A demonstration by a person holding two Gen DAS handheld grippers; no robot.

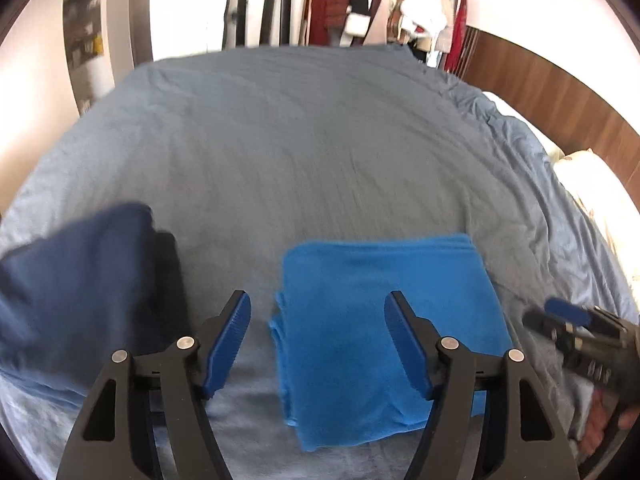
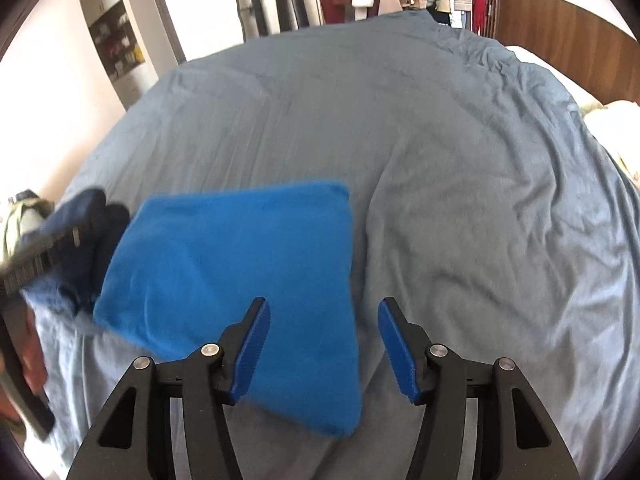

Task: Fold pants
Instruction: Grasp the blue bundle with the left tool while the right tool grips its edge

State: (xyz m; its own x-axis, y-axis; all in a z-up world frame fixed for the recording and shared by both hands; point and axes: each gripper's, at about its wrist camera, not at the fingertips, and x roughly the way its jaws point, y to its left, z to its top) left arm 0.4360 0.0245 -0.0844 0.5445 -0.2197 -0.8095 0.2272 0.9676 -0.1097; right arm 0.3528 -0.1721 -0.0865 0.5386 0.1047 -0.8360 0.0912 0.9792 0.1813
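Bright, washed-out daylight on the walls, strong fisheye edge curvature, slight motion blur throughout.

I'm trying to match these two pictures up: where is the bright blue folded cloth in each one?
Left wrist view: the bright blue folded pants lie low and centre-right, between the gripper's open fingers.
Right wrist view: they lie left of centre.
Shared landmark: the dark navy garment to their left.

Blue pants (image 1: 384,332): soft matt cloth. Duvet (image 1: 300,152): grey wrinkled cloth. Headboard (image 1: 560,92): brown wood.
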